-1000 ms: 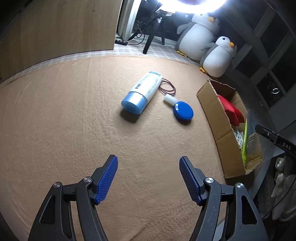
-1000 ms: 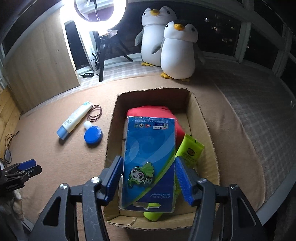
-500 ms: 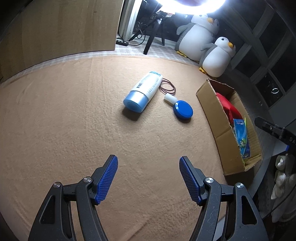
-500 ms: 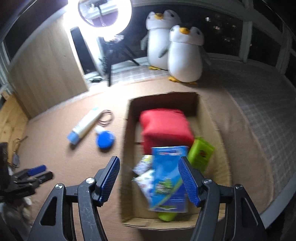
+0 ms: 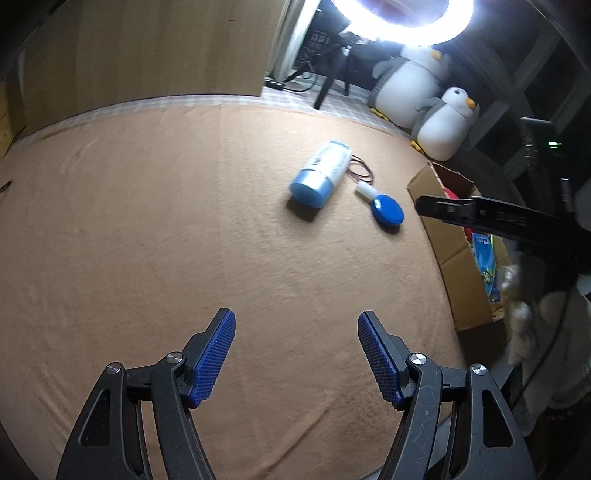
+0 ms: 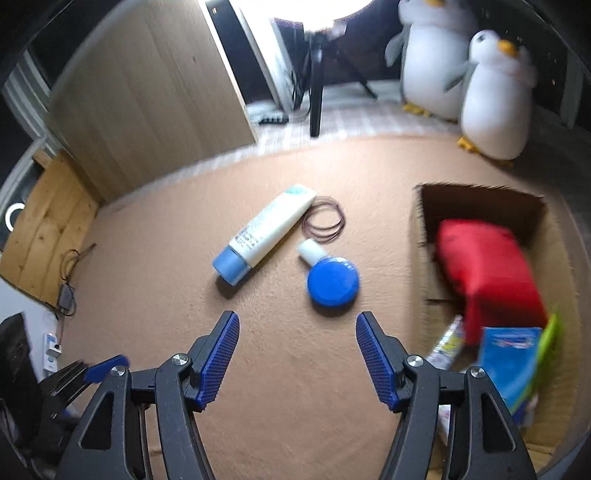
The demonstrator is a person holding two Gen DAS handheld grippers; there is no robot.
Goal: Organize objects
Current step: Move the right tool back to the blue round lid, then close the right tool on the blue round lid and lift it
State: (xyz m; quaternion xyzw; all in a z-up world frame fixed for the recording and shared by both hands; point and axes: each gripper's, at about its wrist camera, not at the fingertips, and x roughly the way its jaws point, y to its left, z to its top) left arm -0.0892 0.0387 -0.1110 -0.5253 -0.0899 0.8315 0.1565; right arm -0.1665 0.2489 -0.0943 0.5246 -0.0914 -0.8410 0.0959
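Note:
A white tube with a light blue cap (image 6: 264,232) lies on the tan cloth, with thin hair ties (image 6: 324,219) by its far end and a small bottle with a round blue lid (image 6: 332,282) beside it. The cardboard box (image 6: 480,201) on the right holds a red pouch (image 6: 487,262), a blue card pack (image 6: 511,363) and a green tube. My right gripper (image 6: 297,354) is open and empty, just short of the blue lid. My left gripper (image 5: 295,358) is open and empty over bare cloth; the tube (image 5: 321,173) and blue lid (image 5: 388,209) lie far ahead.
Two plush penguins (image 6: 472,81) stand behind the box. A ring light on a tripod (image 5: 402,22) and a wooden panel (image 6: 147,103) stand at the back. The cloth ends at a checked strip in the rear. My right gripper's arm (image 5: 498,218) crosses over the box.
My right gripper let go of the blue card pack into the box, opened, and swung left toward the blue lid and tube. My left gripper has hardly moved.

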